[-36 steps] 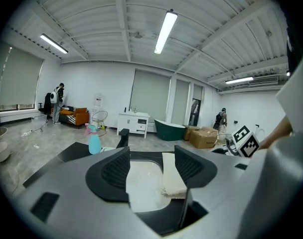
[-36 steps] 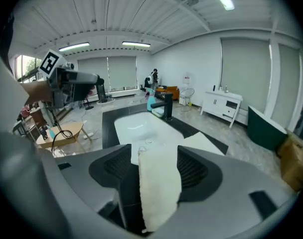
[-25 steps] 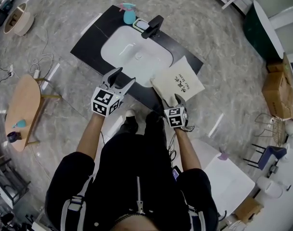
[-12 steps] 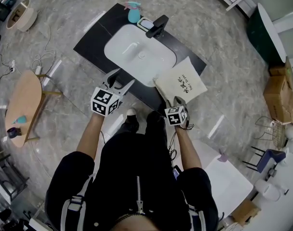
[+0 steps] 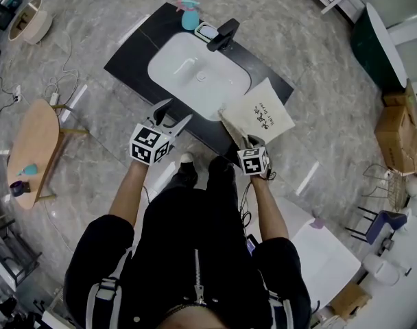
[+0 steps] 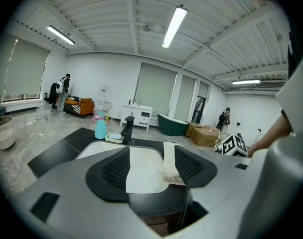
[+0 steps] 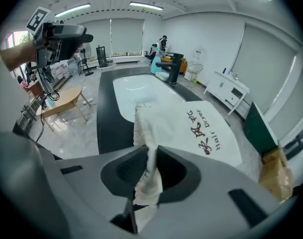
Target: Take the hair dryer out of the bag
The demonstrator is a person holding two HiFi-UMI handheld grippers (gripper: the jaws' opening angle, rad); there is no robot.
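Grey marble floor (image 5: 318,60) runs under everything, with a small wooden table (image 5: 33,149) off at the left. Next over, a black counter (image 5: 136,50) carries a white basin (image 5: 195,74), a blue spray bottle (image 5: 189,19) and a black faucet (image 5: 222,36) at its far edge. The left gripper (image 5: 173,112) hovers over the counter's near edge with its jaws spread wide and nothing between them. The right gripper (image 5: 253,141) tilts down at the near edge of a cream cloth bag (image 5: 260,118) printed "Hair Dryer", which lies on the counter just right of the basin. Its jaws have just been closing and now pinch a fold of the bag's cloth. No hair dryer shows outside the bag. Cardboard boxes (image 5: 394,125) sit far right.
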